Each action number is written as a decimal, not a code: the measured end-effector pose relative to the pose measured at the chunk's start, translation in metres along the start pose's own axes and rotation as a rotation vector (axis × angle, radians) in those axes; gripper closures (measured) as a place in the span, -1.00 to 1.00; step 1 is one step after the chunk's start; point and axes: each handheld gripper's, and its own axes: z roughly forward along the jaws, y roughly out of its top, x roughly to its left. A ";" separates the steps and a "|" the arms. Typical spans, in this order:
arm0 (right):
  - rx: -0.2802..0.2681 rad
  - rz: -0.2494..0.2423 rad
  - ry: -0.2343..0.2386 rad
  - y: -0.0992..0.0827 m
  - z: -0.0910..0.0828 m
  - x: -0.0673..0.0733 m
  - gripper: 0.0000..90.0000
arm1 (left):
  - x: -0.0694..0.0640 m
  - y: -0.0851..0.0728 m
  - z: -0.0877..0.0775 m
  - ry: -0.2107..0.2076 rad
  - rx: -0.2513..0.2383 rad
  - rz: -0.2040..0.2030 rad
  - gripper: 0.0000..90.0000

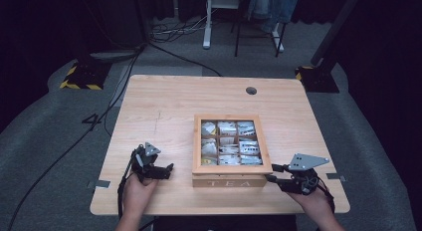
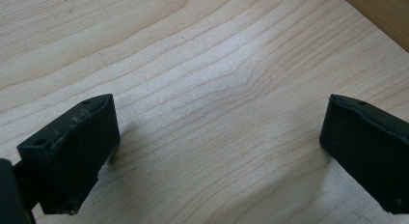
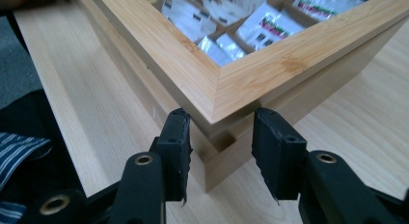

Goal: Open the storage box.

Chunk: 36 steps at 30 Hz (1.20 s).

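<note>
A wooden tea box marked TEA stands on the table, its glass-framed lid down over compartments of tea bags. My right gripper is at the box's near right corner. In the right gripper view its jaws are shut on the corner of the lid frame, one pad on each side, with tea bags showing under the glass. My left gripper rests on the table left of the box. It is open over bare wood, holding nothing.
The light wooden table has a round cable hole at the back right. A corner of the box shows at the top right of the left gripper view. Cables and stand bases lie on the grey floor beyond.
</note>
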 end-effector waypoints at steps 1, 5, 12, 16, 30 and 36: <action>-0.007 0.004 -0.001 0.002 -0.001 0.000 0.28 | 0.000 0.000 0.000 0.000 0.000 0.001 -0.98; -0.014 -0.001 -0.020 0.007 -0.001 -0.001 0.23 | 0.000 0.000 0.000 0.004 -0.001 0.003 -0.96; -0.070 0.012 -0.062 0.017 -0.007 -0.005 0.18 | 0.000 0.000 0.000 0.004 -0.004 -0.001 -0.96; -0.106 0.007 -0.078 0.024 -0.011 -0.007 0.15 | 0.000 0.000 0.000 0.004 -0.003 -0.006 -0.95; -0.173 -0.001 -0.128 0.049 -0.019 -0.014 0.11 | 0.000 0.000 -0.001 0.005 -0.002 -0.002 -0.96; -0.187 -0.002 -0.142 0.063 -0.020 -0.020 0.11 | 0.000 0.000 0.000 0.003 -0.003 -0.002 -0.95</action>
